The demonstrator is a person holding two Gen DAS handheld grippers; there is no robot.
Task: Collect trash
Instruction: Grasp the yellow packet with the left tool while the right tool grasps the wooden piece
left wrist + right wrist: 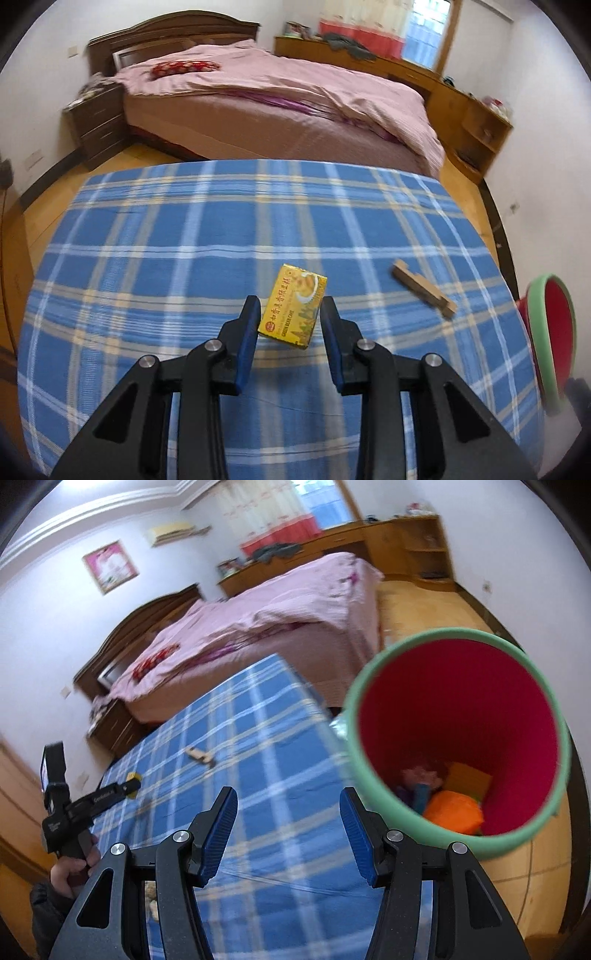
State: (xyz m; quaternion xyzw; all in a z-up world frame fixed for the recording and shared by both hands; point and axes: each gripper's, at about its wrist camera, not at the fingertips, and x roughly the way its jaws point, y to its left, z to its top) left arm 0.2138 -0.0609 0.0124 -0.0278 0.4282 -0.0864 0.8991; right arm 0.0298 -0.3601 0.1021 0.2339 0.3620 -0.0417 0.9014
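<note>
The left tongs [290,308] are closed on a small yellow box [294,306], which is gripped by its 2 sides between the blue pads [248,328] and appears lifted above the blue plaid counter [184,240]. In the right wrist view the same tongs are seen at the far left, carried by a hand [72,871] in a dark sleeve, with the yellow box [132,777] at their tip.

The right tongs [289,808] are held about half open with nothing between the pads; only plaid cloth is seen in the gap.

A wooden piece [423,288] lies flat on the counter, to the right of the box and well apart from it. A bin [461,738] with a green rim and a red inside is seen just past the counter's right edge, near the right tongs; an orange item [454,810] and other scraps lie at its bottom. Beyond the counter stand a bed [295,99] with pink covers, a dark nightstand [98,125] and a wooden shelf unit [476,129].
</note>
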